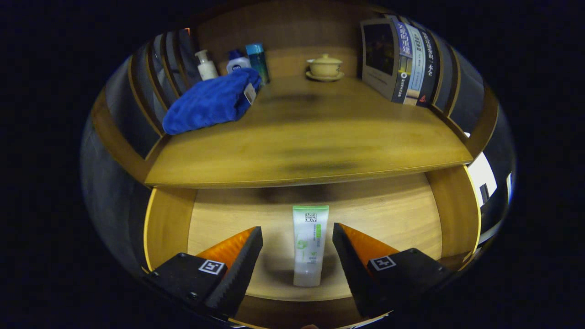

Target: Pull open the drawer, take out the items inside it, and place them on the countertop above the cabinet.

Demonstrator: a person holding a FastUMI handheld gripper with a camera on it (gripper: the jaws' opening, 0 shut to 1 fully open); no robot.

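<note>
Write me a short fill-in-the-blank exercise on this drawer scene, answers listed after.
1. The drawer is pulled ____.
2. The white tube with the green end lies ____ the gripper fingers.
3. The gripper's fingers are ____, not touching the tube.
4. On the countertop, the folded towel is ____.

Answers: open; between; open; blue

The countertop (301, 137) is hiding the drawer's (169, 219) rear. The towel (210, 103) is covering the bottles' (206, 65) bases. The books' (402, 64) far ends are getting cut off.
</note>
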